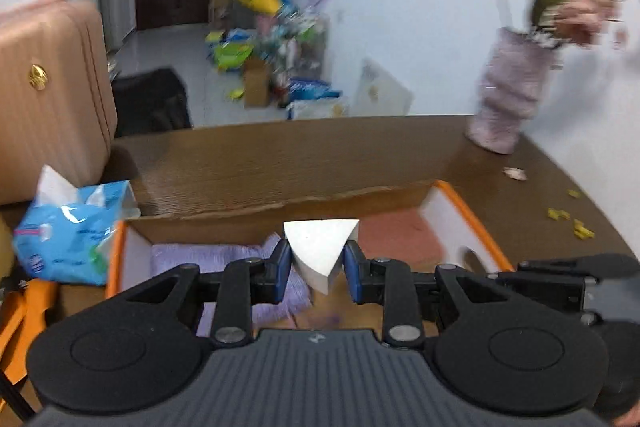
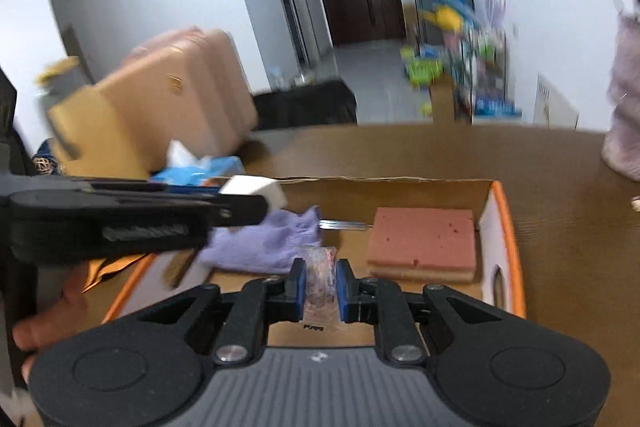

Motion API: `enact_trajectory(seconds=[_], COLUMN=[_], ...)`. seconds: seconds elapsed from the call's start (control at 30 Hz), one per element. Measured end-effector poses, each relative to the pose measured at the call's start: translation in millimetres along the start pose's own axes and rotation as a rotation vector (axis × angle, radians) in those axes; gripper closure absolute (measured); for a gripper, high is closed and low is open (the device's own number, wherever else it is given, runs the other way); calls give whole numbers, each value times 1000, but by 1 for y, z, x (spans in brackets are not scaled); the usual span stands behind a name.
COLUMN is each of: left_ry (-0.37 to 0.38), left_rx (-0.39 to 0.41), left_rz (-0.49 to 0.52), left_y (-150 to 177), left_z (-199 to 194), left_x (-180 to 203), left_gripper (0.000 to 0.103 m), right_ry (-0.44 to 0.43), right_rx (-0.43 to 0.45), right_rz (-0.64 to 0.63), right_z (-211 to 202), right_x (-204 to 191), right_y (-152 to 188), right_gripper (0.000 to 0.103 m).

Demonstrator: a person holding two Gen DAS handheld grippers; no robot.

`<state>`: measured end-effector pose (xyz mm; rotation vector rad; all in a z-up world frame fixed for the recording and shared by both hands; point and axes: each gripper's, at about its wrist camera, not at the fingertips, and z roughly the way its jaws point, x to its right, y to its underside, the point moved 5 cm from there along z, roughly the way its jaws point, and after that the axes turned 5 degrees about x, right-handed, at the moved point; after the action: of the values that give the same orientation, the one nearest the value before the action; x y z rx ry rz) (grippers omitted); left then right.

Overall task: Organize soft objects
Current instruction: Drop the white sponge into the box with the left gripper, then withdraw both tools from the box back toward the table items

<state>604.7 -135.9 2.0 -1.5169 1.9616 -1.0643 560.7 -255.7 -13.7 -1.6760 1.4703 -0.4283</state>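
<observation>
My left gripper [image 1: 317,273] is shut on a white wedge-shaped sponge [image 1: 320,247], held above an orange-rimmed cardboard box [image 1: 468,211]. My right gripper [image 2: 321,287] is shut on a small clear plastic packet [image 2: 319,279] over the same box [image 2: 506,227]. Inside the box lie a purple cloth [image 2: 264,247] on the left and a pink sponge block [image 2: 424,243] on the right. In the right wrist view the left gripper [image 2: 256,205] comes in from the left with the white sponge [image 2: 256,189] at its tip, and a hand [image 2: 48,327] holds it.
The box stands on a brown wooden table [image 1: 320,155]. A blue tissue pack [image 1: 68,231] lies left of the box, a pink suitcase [image 1: 48,87] behind it. A pale vase of flowers [image 1: 508,87] stands at the far right. Yellow scraps [image 1: 572,219] dot the table's right side.
</observation>
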Motion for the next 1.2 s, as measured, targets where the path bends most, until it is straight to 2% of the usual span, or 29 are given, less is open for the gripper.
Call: enact_trajectory(seconds=[0.17, 0.2, 0.23, 0.27, 0.3, 0.47, 0.6, 0.67, 0.8, 0.87, 1.0, 1.2], left_ry=[5, 16, 20, 14, 12, -21, -60, -88, -153, -187, -232, -241], left_rx=[-72, -84, -94, -97, -93, -76, -36, -1, 52, 80, 128, 194], left_rz=[-8, -6, -4, -3, 1, 6, 23, 38, 70, 65, 55, 44], left_y=[-2, 1, 2, 4, 5, 5, -7, -11, -10, -4, 9, 23], left_z=[63, 71, 77, 82, 83, 68, 32, 2, -53, -83, -132, -188], left_x=[-7, -8, -9, -10, -11, -20, -32, -41, -57, -67, -76, -67], left_gripper=[71, 68, 59, 53, 53, 50, 45, 39, 36, 29, 27, 23], right_ry=[25, 28, 36, 40, 41, 51, 77, 97, 140, 161, 191, 173], right_rx=[-85, -96, -100, -100, -95, -75, -38, -13, 40, 62, 111, 167], right_rz=[-21, -26, -29, -32, -34, -24, -23, -30, -49, -56, -52, -19], right_z=[61, 68, 74, 80, 80, 73, 39, 16, -37, -62, -101, -146], right_x=[6, 6, 7, 9, 9, 14, 21, 25, 33, 35, 34, 21], right_y=[-5, -4, -3, -4, -3, -8, -20, -26, -32, -31, -26, -14], right_gripper=[88, 85, 82, 79, 74, 73, 71, 67, 54, 48, 36, 35])
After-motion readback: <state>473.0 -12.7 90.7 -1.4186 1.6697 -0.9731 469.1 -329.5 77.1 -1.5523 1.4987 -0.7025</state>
